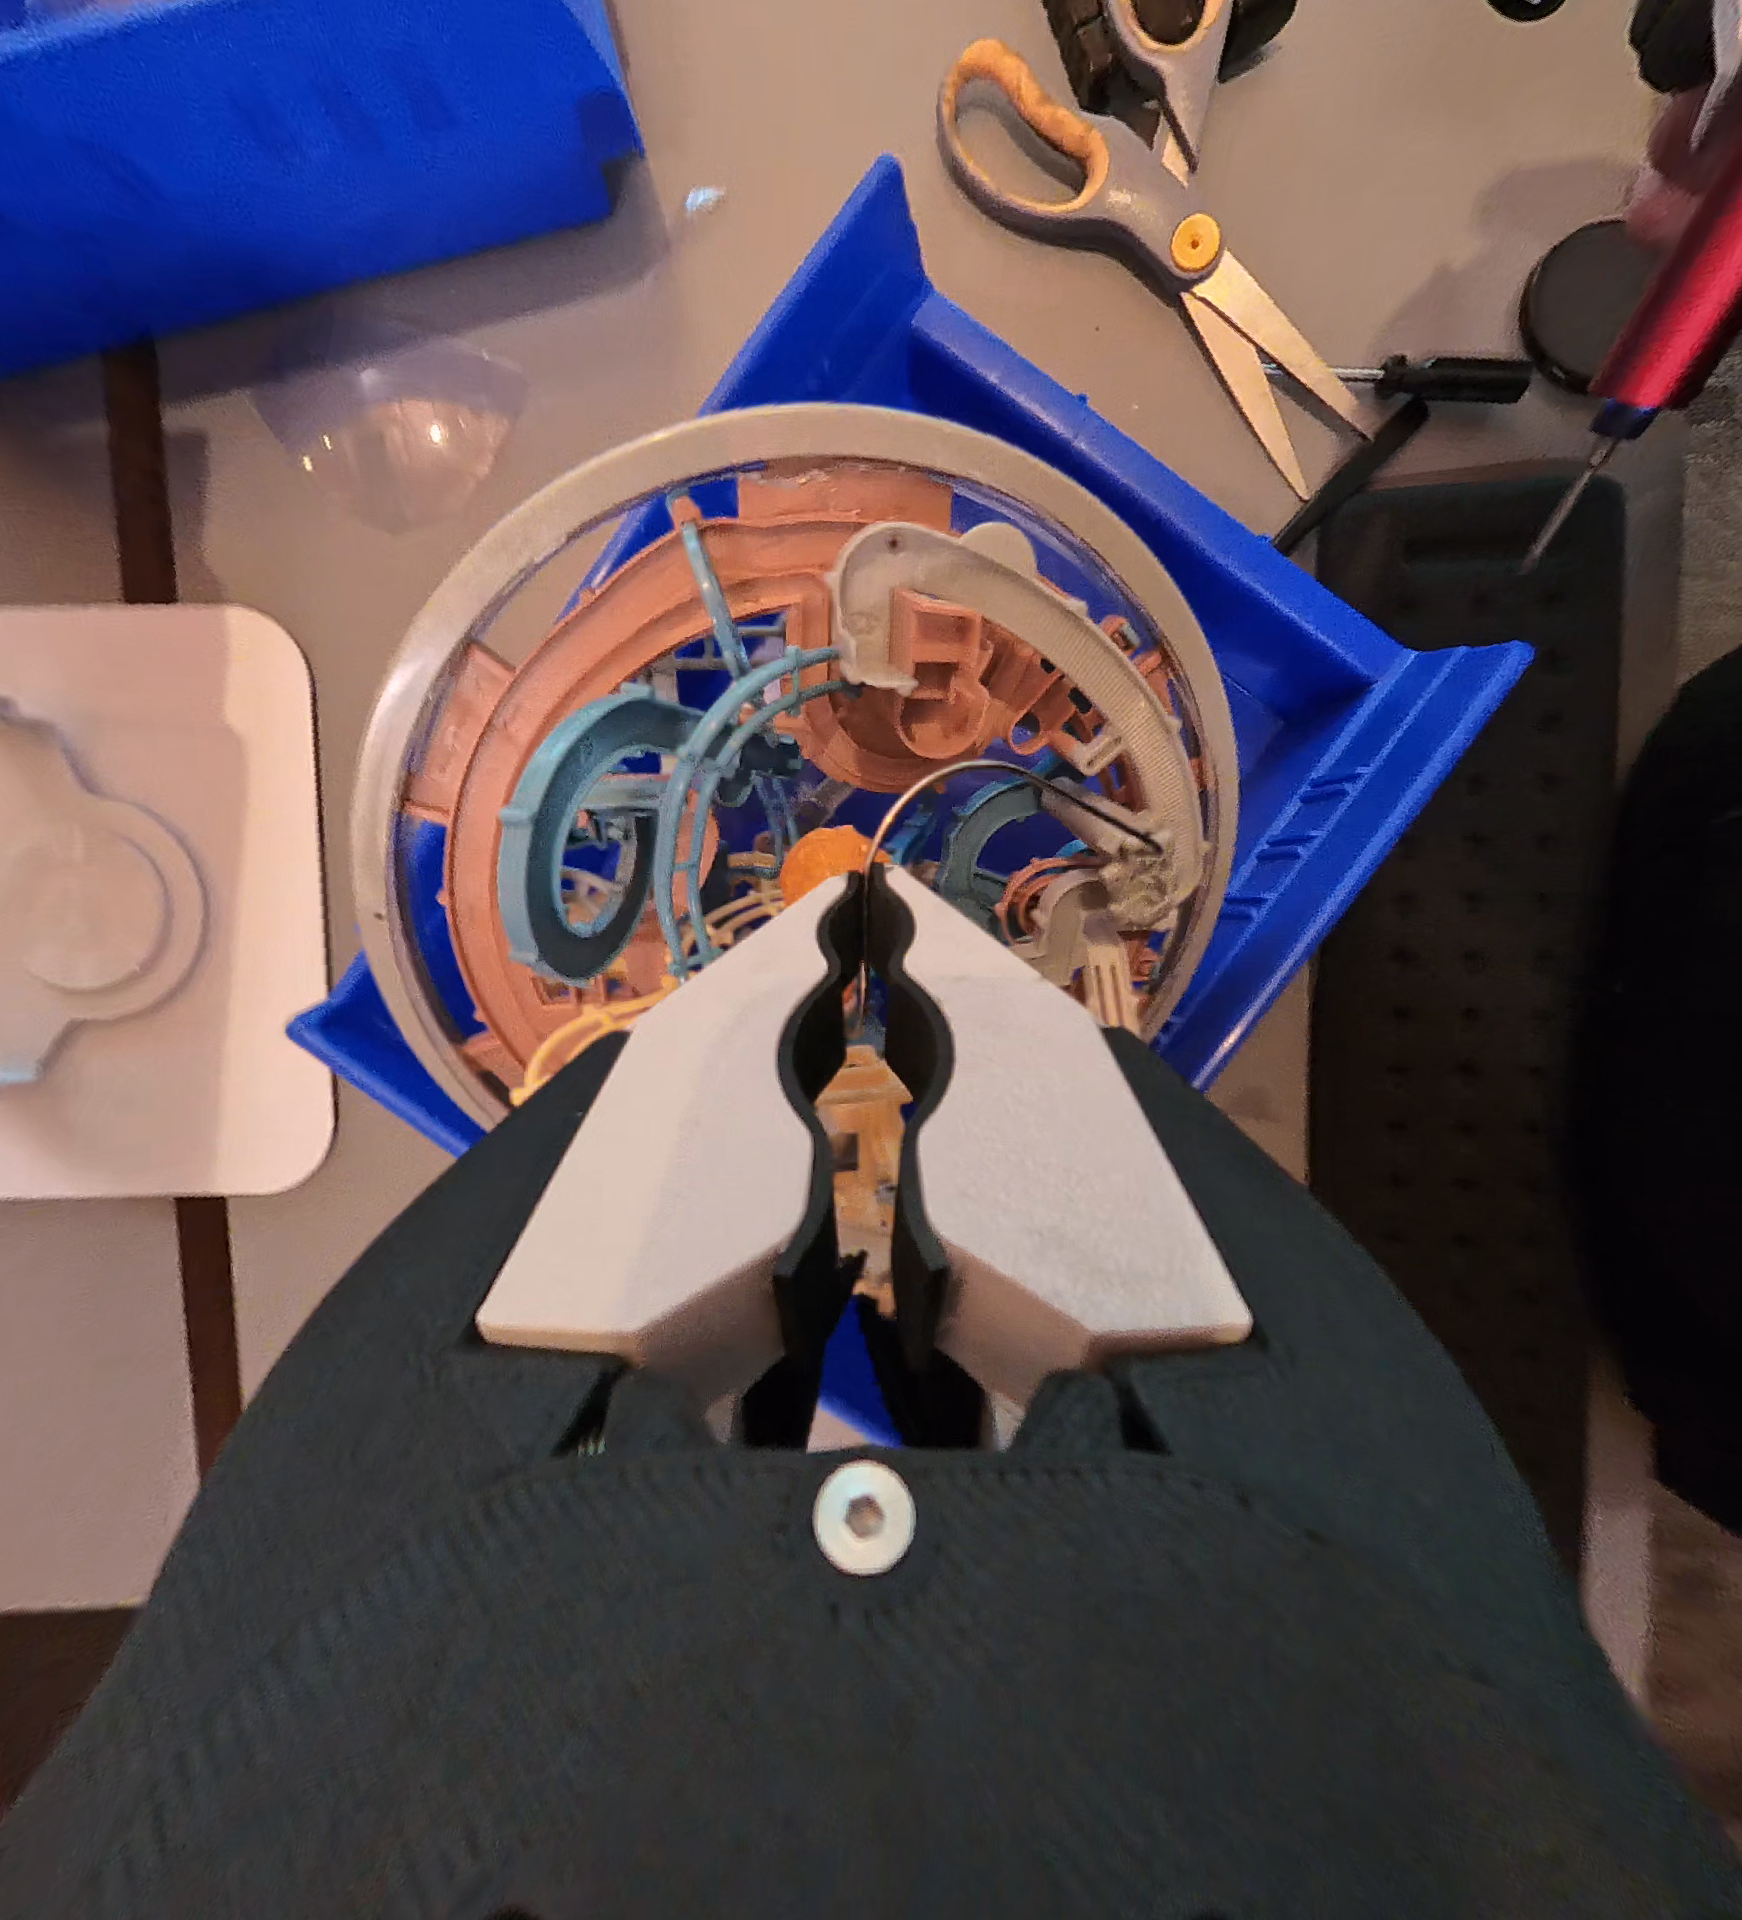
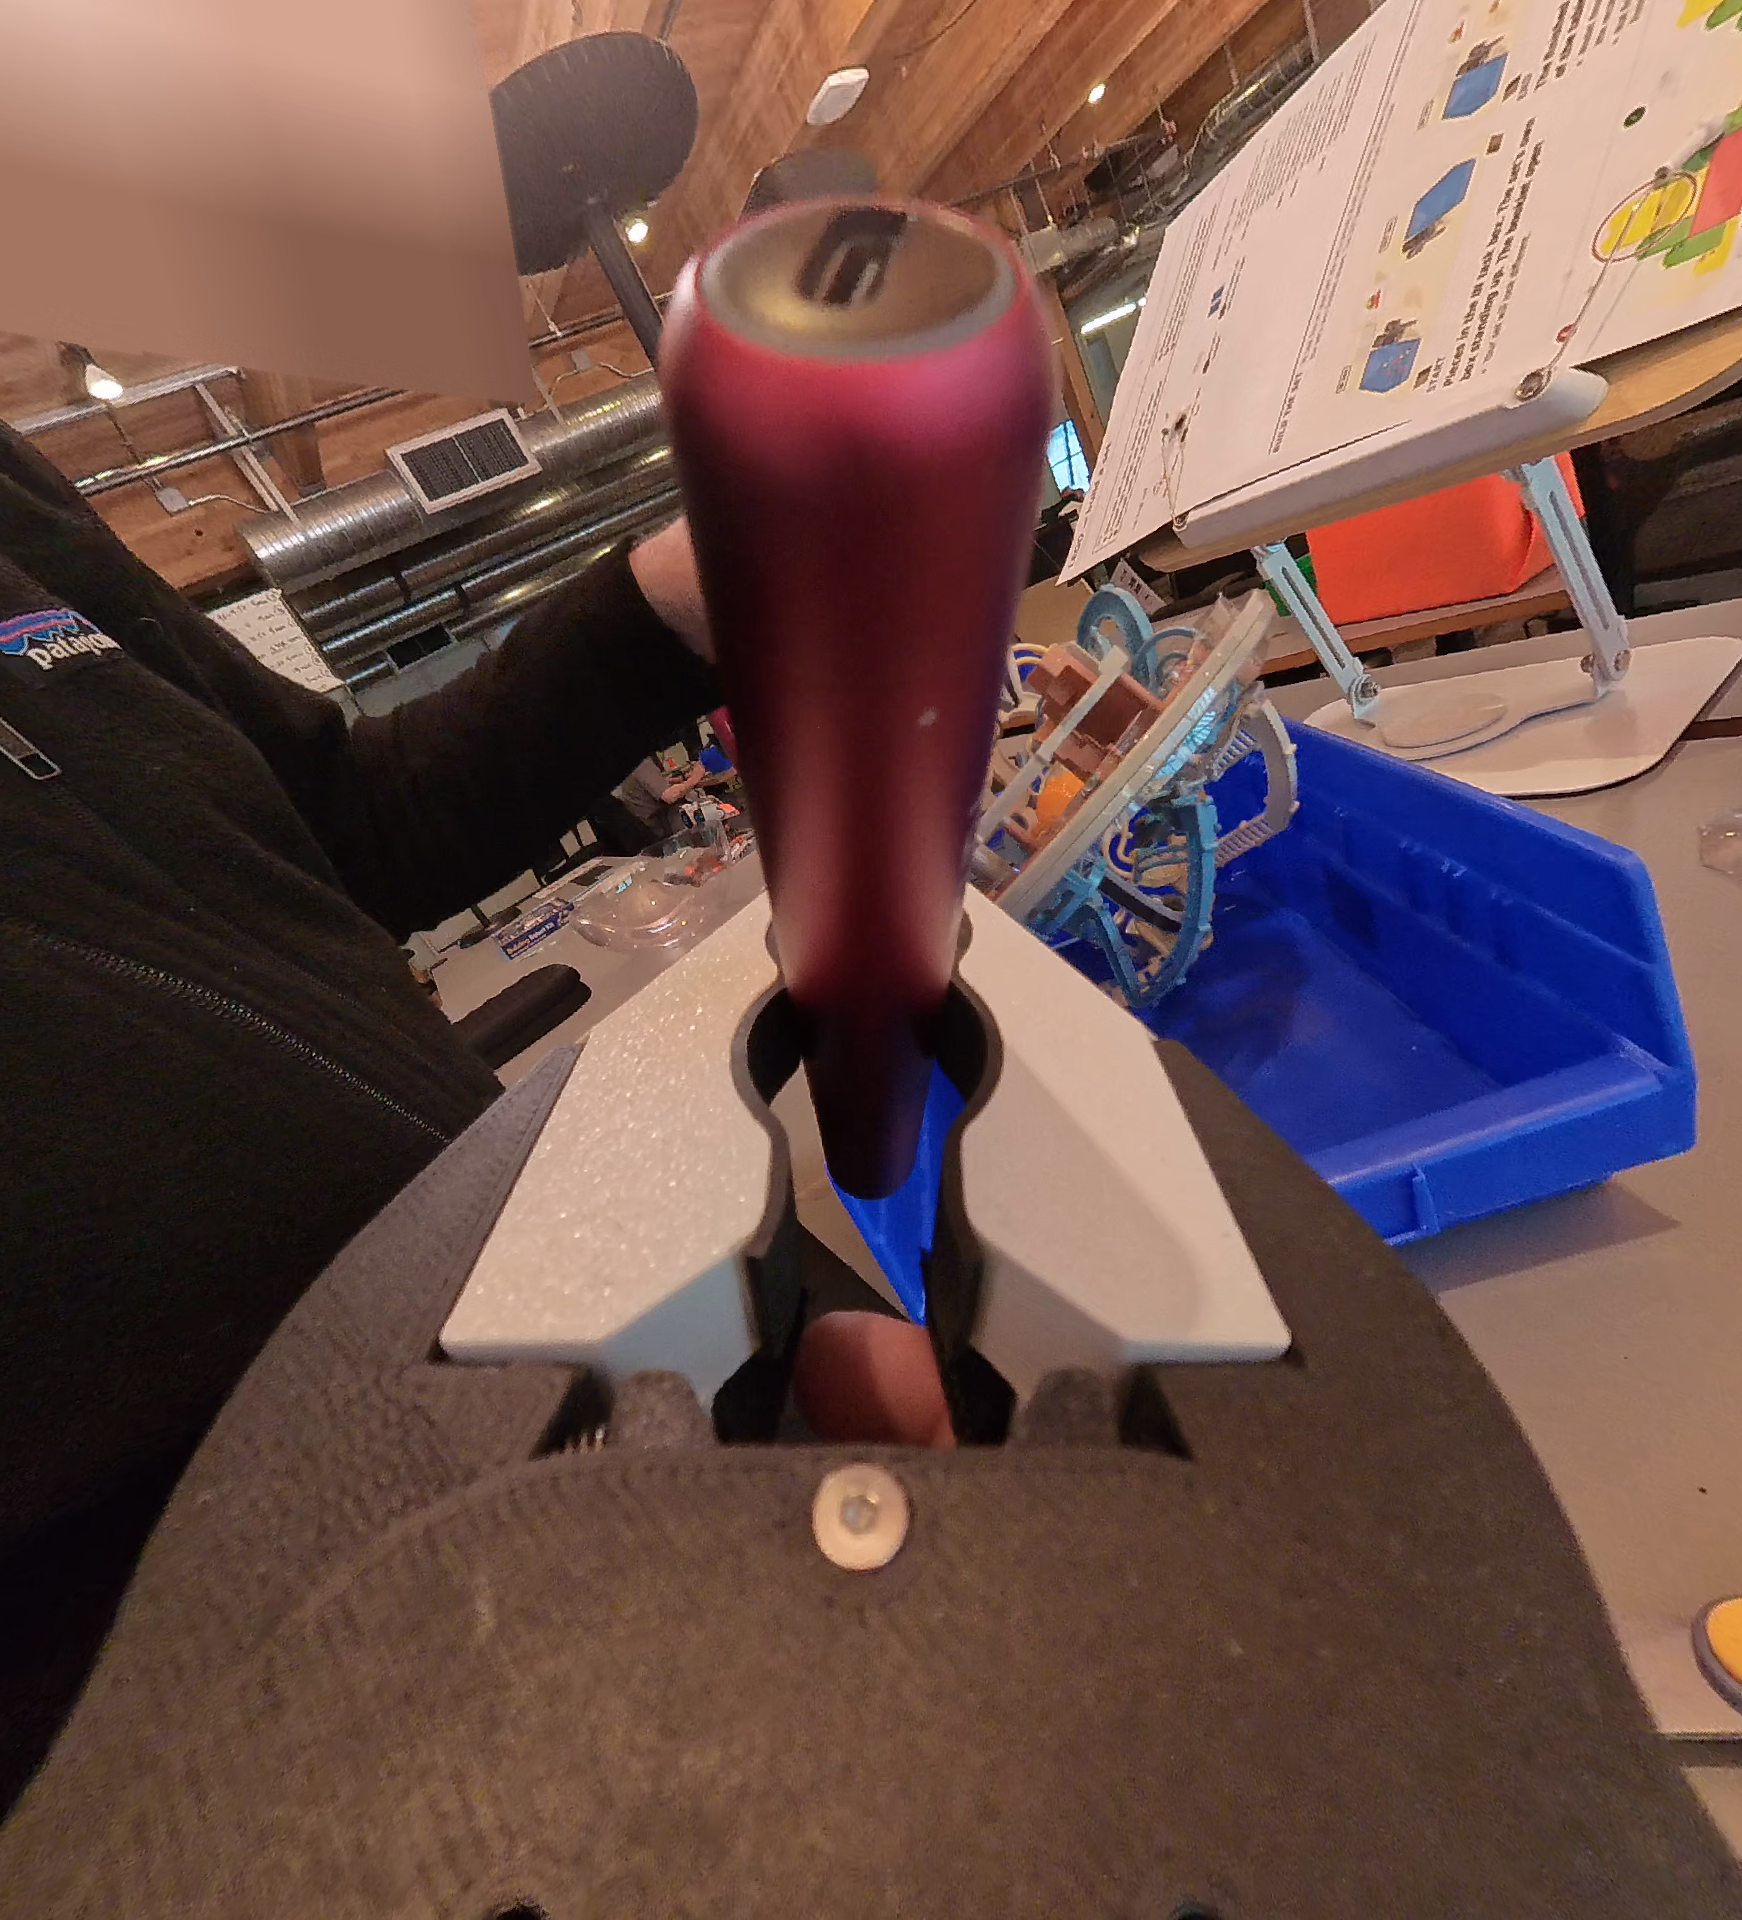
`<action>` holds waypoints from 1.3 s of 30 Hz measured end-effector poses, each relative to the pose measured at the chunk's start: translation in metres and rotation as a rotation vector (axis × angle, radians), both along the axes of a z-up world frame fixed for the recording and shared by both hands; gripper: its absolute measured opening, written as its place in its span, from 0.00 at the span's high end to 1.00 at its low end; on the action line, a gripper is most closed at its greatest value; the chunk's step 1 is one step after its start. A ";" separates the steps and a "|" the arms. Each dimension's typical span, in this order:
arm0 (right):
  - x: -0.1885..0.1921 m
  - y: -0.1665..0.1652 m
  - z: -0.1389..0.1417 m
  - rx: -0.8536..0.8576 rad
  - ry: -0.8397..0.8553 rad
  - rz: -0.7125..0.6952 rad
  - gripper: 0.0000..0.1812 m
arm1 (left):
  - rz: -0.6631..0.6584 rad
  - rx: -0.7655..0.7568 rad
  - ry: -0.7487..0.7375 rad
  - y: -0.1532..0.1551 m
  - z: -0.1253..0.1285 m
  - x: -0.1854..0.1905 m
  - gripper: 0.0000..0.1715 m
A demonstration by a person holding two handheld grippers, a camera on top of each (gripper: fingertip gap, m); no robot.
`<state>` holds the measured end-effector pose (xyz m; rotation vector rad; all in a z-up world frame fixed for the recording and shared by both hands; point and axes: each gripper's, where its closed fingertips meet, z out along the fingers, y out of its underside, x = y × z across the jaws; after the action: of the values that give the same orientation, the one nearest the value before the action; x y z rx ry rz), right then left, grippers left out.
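My left gripper (image 1: 867,883) is shut on a thin curved metal wire (image 1: 950,770). The wire arcs right to a grey lump on an open half of a maze ball (image 1: 638,675), which has orange, teal and grey tracks inside a grey ring. The maze half leans in a blue bin (image 1: 1366,727), directly under this gripper. My right gripper (image 2: 867,935) is shut on a red-handled screwdriver (image 2: 846,623), handle end toward the camera. In the left wrist view the screwdriver (image 1: 1719,239) points down, right of the bin. The maze (image 2: 1106,769) and bin (image 2: 1469,987) lie right of the right gripper.
Grey and orange scissors (image 1: 1137,197) lie beyond the bin. A clear dome (image 1: 399,436) and a second blue bin (image 1: 223,166) sit at the far left. A white document stand (image 1: 119,894) with a printed sheet (image 2: 1418,239) stands left. A black mat (image 1: 1469,935) lies right. A person in black (image 2: 119,831) is close. My right fingertips sit around 20 cm from my left ones.
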<state>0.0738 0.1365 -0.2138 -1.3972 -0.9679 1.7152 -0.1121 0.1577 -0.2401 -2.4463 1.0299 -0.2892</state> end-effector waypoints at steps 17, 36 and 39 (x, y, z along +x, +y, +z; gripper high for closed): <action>0.009 -0.006 0.005 0.011 0.042 0.032 0.90 | 0.214 -0.257 0.095 -0.010 -0.010 0.011 1.00; 0.026 -0.004 0.005 0.040 0.014 0.045 0.89 | 0.286 -0.001 -0.391 0.013 0.012 0.110 0.58; 0.025 -0.005 0.006 0.044 0.013 0.048 0.89 | 0.245 0.149 -0.371 0.006 0.043 0.090 0.55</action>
<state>0.0992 0.1317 -0.2079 -1.3436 -1.0338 1.7254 -0.0220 0.1635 -0.1971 -2.2406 0.5675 -0.5380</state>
